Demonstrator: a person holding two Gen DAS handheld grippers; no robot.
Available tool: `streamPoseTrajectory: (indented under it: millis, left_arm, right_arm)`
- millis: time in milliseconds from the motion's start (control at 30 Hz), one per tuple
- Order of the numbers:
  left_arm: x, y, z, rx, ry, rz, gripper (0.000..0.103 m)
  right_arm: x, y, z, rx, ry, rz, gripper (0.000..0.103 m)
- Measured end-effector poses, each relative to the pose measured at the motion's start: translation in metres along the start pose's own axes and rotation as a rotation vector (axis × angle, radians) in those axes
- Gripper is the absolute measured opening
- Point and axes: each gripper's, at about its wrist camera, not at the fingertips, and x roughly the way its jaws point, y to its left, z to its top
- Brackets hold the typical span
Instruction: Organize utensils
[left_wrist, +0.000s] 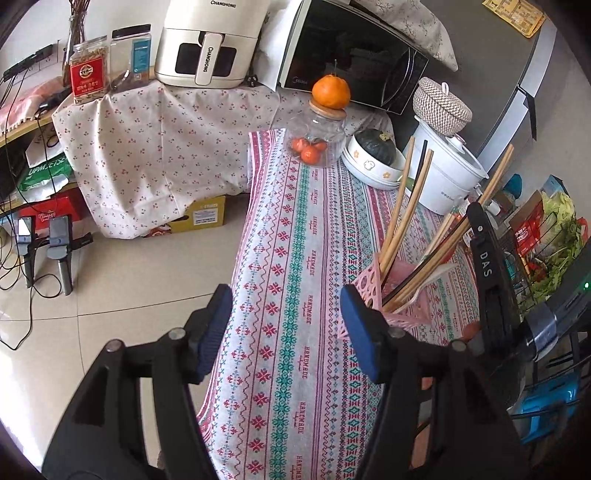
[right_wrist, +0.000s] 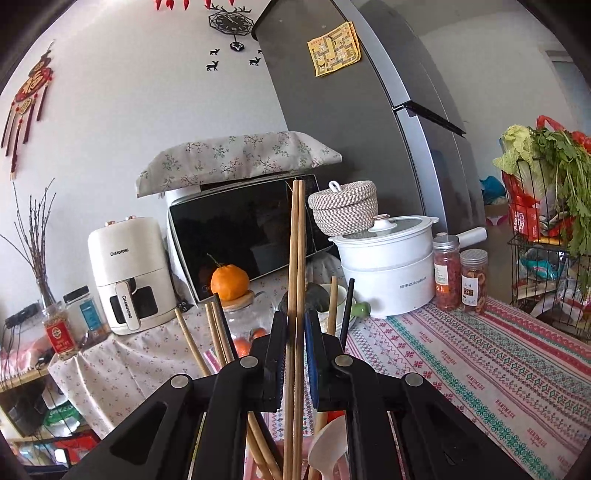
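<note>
The desk (left_wrist: 291, 280) carries a striped cloth woven repeatedly with the word "HANDMADE". Behind it, on a lower floral-covered surface, stands a cream air fryer (left_wrist: 208, 40) marked "CHANGHONG" on body and handle; right of the fryer is a dark-doored microwave (left_wrist: 354, 62) with a "Midea" logo. A white cooker pot (right_wrist: 388, 266) lettered "Royalstar" sits right of the microwave, a woven basket (right_wrist: 343, 210) on its lid. Before the microwave a glass jar (left_wrist: 317, 140) holds small oranges, with a larger orange (left_wrist: 331, 91) on its lid. Right of the jar, a white bowl (left_wrist: 369, 166) holds a dark green squash. The pink perforated utensil holder (left_wrist: 373, 288), on the desk nearer than the jar, contains wooden chopsticks, one dark chopstick and a white spoon. The left hand-held gripper (left_wrist: 284, 332) stands empty and roughly half-open over the cloth, just left of the holder. The right hand-held gripper (right_wrist: 295, 350), marked "DAS", is clamped on a pair of wooden chopsticks (right_wrist: 297, 240) standing upright over the holder.
</note>
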Motion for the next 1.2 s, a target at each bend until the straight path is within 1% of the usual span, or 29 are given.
streamPoseTrajectory:
  millis: [67, 100, 133, 167, 200, 233, 333, 400, 433, 500, 533, 600, 700, 733, 800, 867, 933, 1000, 1033, 1100, 1200]
  left_arm:
    - [0.0, -0.001, 0.0, 0.002, -0.002, 0.002, 0.062]
    - [0.0, -0.002, 0.0, 0.006, -0.003, 0.002, 0.064]
    - [0.0, -0.003, 0.0, 0.011, -0.003, 0.004, 0.064]
    - [0.0, -0.004, -0.001, 0.017, -0.003, 0.005, 0.064]
    - [0.0, -0.006, -0.002, 0.022, -0.001, 0.005, 0.064]
    - [0.0, -0.008, -0.003, 0.028, 0.0, 0.003, 0.065]
    - [-0.002, -0.016, -0.006, 0.046, 0.0, -0.003, 0.066]
    - [-0.006, -0.022, -0.008, 0.061, -0.013, -0.005, 0.072]
    - [-0.009, -0.026, -0.01, 0.069, -0.021, -0.004, 0.073]
    - [-0.016, -0.034, -0.014, 0.086, -0.04, 0.004, 0.079]
    - [-0.019, -0.039, -0.016, 0.092, -0.049, 0.009, 0.081]
    - [-0.027, -0.049, -0.022, 0.108, -0.059, 0.013, 0.086]
    - [-0.041, -0.065, -0.031, 0.143, -0.078, 0.027, 0.091]
    - [-0.048, -0.07, -0.034, 0.152, -0.096, 0.036, 0.093]
    - [-0.06, -0.079, -0.04, 0.163, -0.138, 0.056, 0.099]
    - [-0.07, -0.086, -0.045, 0.172, -0.17, 0.078, 0.102]
    - [-0.076, -0.092, -0.05, 0.176, -0.187, 0.105, 0.102]
    - [-0.08, -0.097, -0.056, 0.175, -0.185, 0.127, 0.102]
    - [-0.082, -0.098, -0.059, 0.175, -0.18, 0.133, 0.102]
    - [-0.086, -0.101, -0.065, 0.18, -0.174, 0.131, 0.102]
    - [-0.089, -0.103, -0.069, 0.183, -0.187, 0.147, 0.102]
  right_arm:
    - [-0.003, -0.001, -0.003, -0.001, 0.008, 0.008, 0.011]
    - [-0.006, -0.002, -0.003, -0.008, 0.011, 0.016, 0.014]
    - [-0.008, -0.003, -0.002, -0.013, 0.017, 0.025, 0.017]
    - [-0.01, -0.005, 0.0, -0.013, 0.022, 0.035, 0.023]
    - [-0.013, -0.007, 0.003, -0.01, 0.029, 0.044, 0.027]
    - [-0.015, -0.009, 0.006, -0.008, 0.036, 0.05, 0.028]
    - [-0.023, -0.018, 0.02, -0.015, 0.058, 0.057, 0.038]
    - [-0.032, -0.026, 0.031, -0.022, 0.073, 0.055, 0.046]
    - [-0.037, -0.03, 0.038, -0.028, 0.082, 0.056, 0.048]
    - [-0.046, -0.039, 0.05, -0.044, 0.11, 0.067, 0.059]
    - [-0.052, -0.043, 0.057, -0.054, 0.125, 0.071, 0.062]
    - [-0.065, -0.053, 0.07, -0.077, 0.153, 0.077, 0.077]
    - [-0.088, -0.07, 0.085, -0.107, 0.19, 0.064, 0.09]
    - [-0.094, -0.077, 0.089, -0.114, 0.206, 0.054, 0.091]
    - [-0.106, -0.089, 0.091, -0.126, 0.251, 0.031, 0.095]
    - [-0.115, -0.101, 0.092, -0.136, 0.31, 0.027, 0.095]
    - [-0.124, -0.113, 0.09, -0.134, 0.356, 0.013, 0.096]
    - [-0.131, -0.121, 0.09, -0.142, 0.393, 0.01, 0.103]
    - [-0.135, -0.123, 0.091, -0.158, 0.402, 0.019, 0.103]
    - [-0.144, -0.126, 0.095, -0.185, 0.387, 0.029, 0.103]
    - [-0.153, -0.131, 0.098, -0.209, 0.38, 0.031, 0.103]
